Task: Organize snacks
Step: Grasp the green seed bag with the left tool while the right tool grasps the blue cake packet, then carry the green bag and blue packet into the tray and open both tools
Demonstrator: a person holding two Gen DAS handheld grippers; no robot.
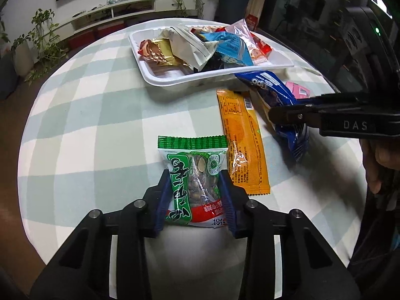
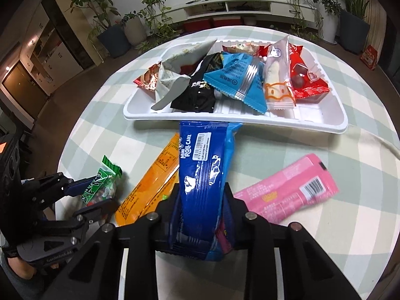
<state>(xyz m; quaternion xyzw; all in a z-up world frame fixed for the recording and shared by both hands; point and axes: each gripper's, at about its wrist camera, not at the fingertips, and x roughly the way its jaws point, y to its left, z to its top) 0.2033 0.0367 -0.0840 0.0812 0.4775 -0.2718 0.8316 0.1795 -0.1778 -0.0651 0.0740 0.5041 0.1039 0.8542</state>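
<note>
We've got the left gripper (image 1: 195, 192) clamped on the green nut packet (image 1: 193, 180), and the right gripper (image 2: 200, 200) clenched around the blue Mini Roll Cake pack (image 2: 202, 172). Just ahead of both sits the white tray (image 2: 322, 122) of snacks; an orange sachet (image 1: 243, 145) lies between the grippers on the checked tablecloth (image 1: 100, 125).

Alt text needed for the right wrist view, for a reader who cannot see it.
The right gripper grips a blue Mini Roll Cake pack just short of a white tray heaped with snacks. An orange packet and a pink packet lie on the checked tablecloth; the left gripper holds a green packet.
</note>
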